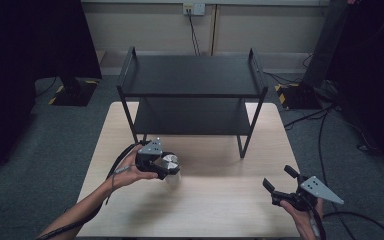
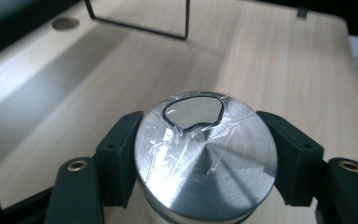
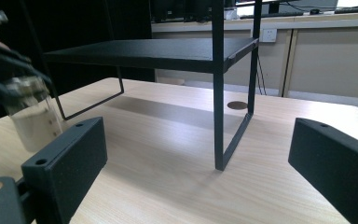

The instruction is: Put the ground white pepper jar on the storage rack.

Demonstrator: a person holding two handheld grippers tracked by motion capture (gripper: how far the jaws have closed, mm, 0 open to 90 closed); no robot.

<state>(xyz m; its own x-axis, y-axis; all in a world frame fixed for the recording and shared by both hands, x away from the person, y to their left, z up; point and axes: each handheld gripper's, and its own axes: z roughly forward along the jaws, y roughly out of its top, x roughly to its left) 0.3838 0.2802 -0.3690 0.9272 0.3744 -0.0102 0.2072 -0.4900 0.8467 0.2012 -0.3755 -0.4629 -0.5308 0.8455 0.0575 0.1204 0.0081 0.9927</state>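
A clear jar with a brushed silver lid (image 2: 205,154) sits between the black jaws of my left gripper (image 2: 206,140), whose pads press on the lid's rim from both sides. In the high view the jar (image 1: 170,165) and left gripper (image 1: 166,167) hang just above the left middle of the pale wooden table (image 1: 215,205). The right gripper view has the jar (image 3: 32,119) at far left, tilted. My right gripper (image 1: 279,178) stays near the table's front right corner, its jaws wide apart with nothing between them (image 3: 200,158).
A black two-tier metal rack (image 1: 192,75) stands on the back half of the table; one of its legs (image 3: 219,107) rises just ahead of the right gripper. A small round brown disc (image 3: 237,105) lies under the rack. Cables (image 1: 325,130) trail on the floor at right.
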